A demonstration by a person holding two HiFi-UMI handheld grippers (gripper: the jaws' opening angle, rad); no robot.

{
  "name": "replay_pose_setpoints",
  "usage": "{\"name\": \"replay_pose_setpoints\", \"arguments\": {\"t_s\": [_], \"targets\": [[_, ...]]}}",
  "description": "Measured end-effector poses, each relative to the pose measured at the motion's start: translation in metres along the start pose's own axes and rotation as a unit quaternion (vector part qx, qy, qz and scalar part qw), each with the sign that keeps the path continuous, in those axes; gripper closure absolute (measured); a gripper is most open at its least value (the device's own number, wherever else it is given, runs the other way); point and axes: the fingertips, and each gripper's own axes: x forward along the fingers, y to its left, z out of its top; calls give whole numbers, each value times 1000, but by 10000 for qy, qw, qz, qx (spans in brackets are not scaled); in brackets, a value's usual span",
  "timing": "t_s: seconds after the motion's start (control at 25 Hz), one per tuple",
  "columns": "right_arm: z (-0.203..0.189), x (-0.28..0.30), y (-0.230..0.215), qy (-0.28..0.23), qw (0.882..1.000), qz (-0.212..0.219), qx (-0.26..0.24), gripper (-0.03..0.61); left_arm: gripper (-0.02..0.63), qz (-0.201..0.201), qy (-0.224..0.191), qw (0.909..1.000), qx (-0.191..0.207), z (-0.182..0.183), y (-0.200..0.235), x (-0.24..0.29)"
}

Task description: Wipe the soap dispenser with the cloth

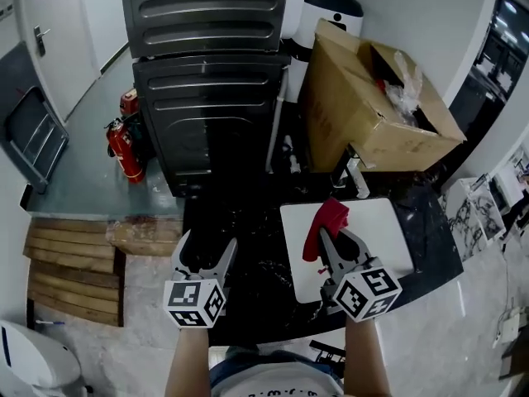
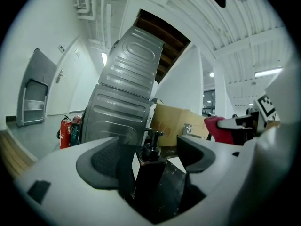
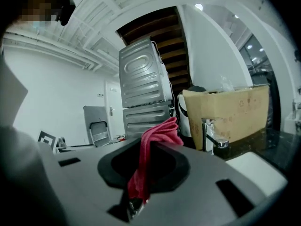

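While the left tool (image 1: 205, 251) sits low over the dark worktop (image 1: 258, 298) with its jaws spread, the soap dispenser (image 2: 151, 167), a dark pump bottle, stands upright between them. The left gripper view shows a gap on the bottle's right side, so I judge it bracketed rather than squeezed. Further right, the right tool (image 1: 334, 250) is clenched on the red cloth (image 1: 326, 225), which bunches up past its tips and hangs down between the jaws. The cloth hangs above the white sink (image 1: 382, 231), well apart from the dispenser and touching nothing else. Judged from that, the preparation looks done: the cloth is in hand and the bottle is within reach of the other tool. No contact between cloth and bottle shows, so the wiping itself is all left to do, and the cloth has to come leftward to the bottle first. The worktop is black, glossy and lightly speckled, with a tap (image 1: 358, 177) at the back edge of the sink. Around it, from the left, lie wooden boards (image 1: 69, 265) on the floor, then red fire extinguishers (image 1: 122, 145), then two grey ribbed machines (image 1: 210, 64) stacked one on the other. An open cardboard box (image 1: 370, 99) sits behind the sink, against white walls.
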Motion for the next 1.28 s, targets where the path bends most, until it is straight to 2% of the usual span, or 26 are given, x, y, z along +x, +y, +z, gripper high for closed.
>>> {"name": "replay_pose_setpoints", "arguments": {"t_s": [0.12, 0.16, 0.2, 0.24, 0.32, 0.4, 0.52, 0.68, 0.88, 1.28], "targets": [[1, -16, 11, -5, 9997, 212, -138, 525, 241, -46, -177, 9996, -200, 9, -11, -26], [1, -23, 13, -23, 9995, 261, -160, 526, 275, 63, -221, 9996, -133, 12, -13, -36], [2, -31, 14, -52, 9994, 295, -180, 526, 457, 254, -260, 9993, 31, 16, -15, -47], [3, -39, 15, -95, 9992, 324, -195, 526, 600, 418, -280, 9984, 258, 20, -18, -57], [8, -58, 15, -219, 9989, 363, -184, 526, 601, 524, -276, 9959, 687, 28, -31, -74], [15, -80, 14, -349, 9987, 357, -109, 526, 601, 625, -345, 9931, 928, 37, -44, -90], [26, -113, 14, -465, 9982, 358, -115, 526, 601, 797, -486, 9903, 1030, 47, -63, -115], [35, -157, 19, -613, 9961, 379, -510, 526, 601, 924, -638, 9867, 1173, 54, -95, -148], [37, -202, 19, -688, 9922, 242, -1014, 528, 601, 940, -836, 9829, 1343, 58, -132, -180], [46, -249, 17, -835, 9868, 140, -1377, 532, 601, 818, -1027, 9773, 1661, 65, -175, -203]]}}
